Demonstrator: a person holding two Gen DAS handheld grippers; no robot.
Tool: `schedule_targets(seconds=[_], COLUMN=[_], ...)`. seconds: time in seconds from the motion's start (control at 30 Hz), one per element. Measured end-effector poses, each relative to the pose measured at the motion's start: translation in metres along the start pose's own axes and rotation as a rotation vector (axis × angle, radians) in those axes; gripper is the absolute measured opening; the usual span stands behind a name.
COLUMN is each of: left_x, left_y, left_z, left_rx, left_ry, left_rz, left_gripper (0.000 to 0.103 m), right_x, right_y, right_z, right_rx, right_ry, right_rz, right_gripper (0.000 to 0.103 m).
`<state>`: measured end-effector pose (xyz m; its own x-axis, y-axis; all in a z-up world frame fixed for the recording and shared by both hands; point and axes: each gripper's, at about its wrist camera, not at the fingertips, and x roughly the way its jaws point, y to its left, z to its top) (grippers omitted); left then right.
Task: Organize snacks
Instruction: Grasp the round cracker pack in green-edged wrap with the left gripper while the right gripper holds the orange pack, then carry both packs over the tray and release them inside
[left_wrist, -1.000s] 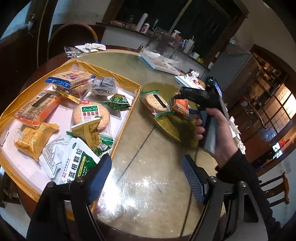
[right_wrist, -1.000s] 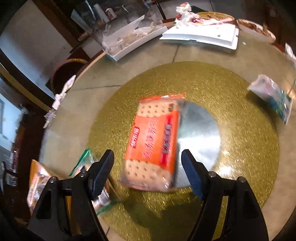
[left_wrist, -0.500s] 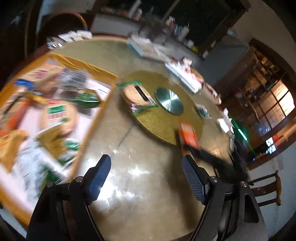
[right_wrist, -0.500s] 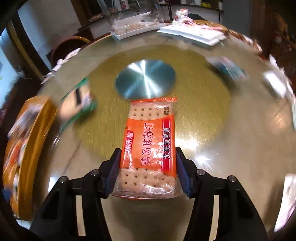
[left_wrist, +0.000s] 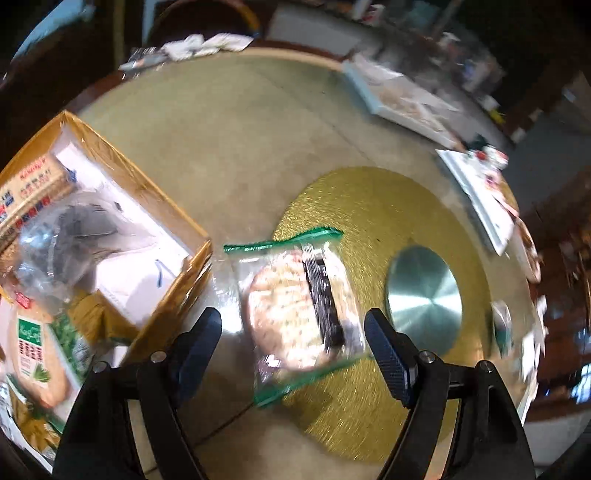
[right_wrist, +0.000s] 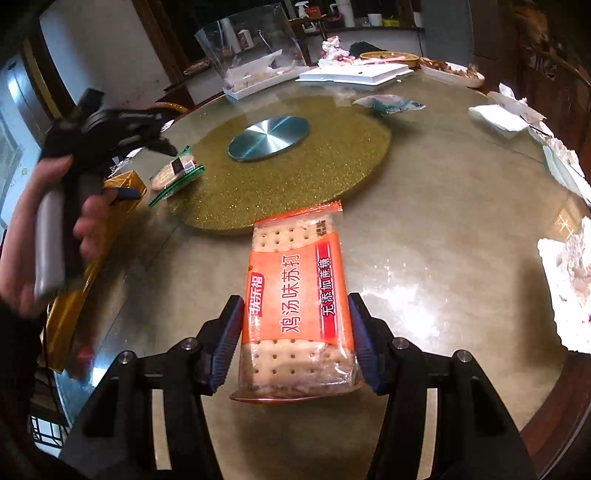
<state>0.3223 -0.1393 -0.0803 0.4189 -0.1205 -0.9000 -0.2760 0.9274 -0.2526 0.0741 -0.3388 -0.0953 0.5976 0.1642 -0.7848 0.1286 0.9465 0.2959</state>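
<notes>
My right gripper (right_wrist: 295, 343) has just closed and is now clamped on the orange cracker pack (right_wrist: 295, 295), lifted off the gold turntable (right_wrist: 295, 162) toward me, ready for boxing. My left gripper (left_wrist: 293, 336), jaws apart and empty, has swung over the green-edged biscuit bag (left_wrist: 295, 302) on the turntable's edge beside the gold box (left_wrist: 173, 295); I'd grab that next.

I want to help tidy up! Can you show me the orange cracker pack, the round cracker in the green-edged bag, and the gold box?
orange cracker pack (right_wrist: 295, 295), right wrist view, its orange label.
round cracker bag (left_wrist: 295, 306), left wrist view, the cracker inside.
gold box (left_wrist: 173, 295), left wrist view, its near corner wall.
</notes>
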Motion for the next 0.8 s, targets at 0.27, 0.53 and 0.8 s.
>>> schedule_targets(seconds=[0.27, 0.53, 0.8], left_x=[0.027, 0.009, -0.075], left_y=[-0.035, -0.032, 0.033], left_z=[0.002, -0.036, -0.182], left_rx=[0.117, 0.356, 0.670], left_ry=[-0.010, 0.009, 0.036], left_rz=[0.148, 0.131, -0.034], left_gripper=[0.088, 0.075, 0.075], right_x=[-0.001, -0.004, -0.012], right_y=[-0.006, -0.004, -0.002], right_z=[0.000, -0.005, -0.018], right_rx=[0.010, -0.018, -0.034], right_ry=[-0.009, -0.016, -0.012], right_rz=[0.027, 0.004, 0.036], right_gripper=[0.057, 0.057, 0.057])
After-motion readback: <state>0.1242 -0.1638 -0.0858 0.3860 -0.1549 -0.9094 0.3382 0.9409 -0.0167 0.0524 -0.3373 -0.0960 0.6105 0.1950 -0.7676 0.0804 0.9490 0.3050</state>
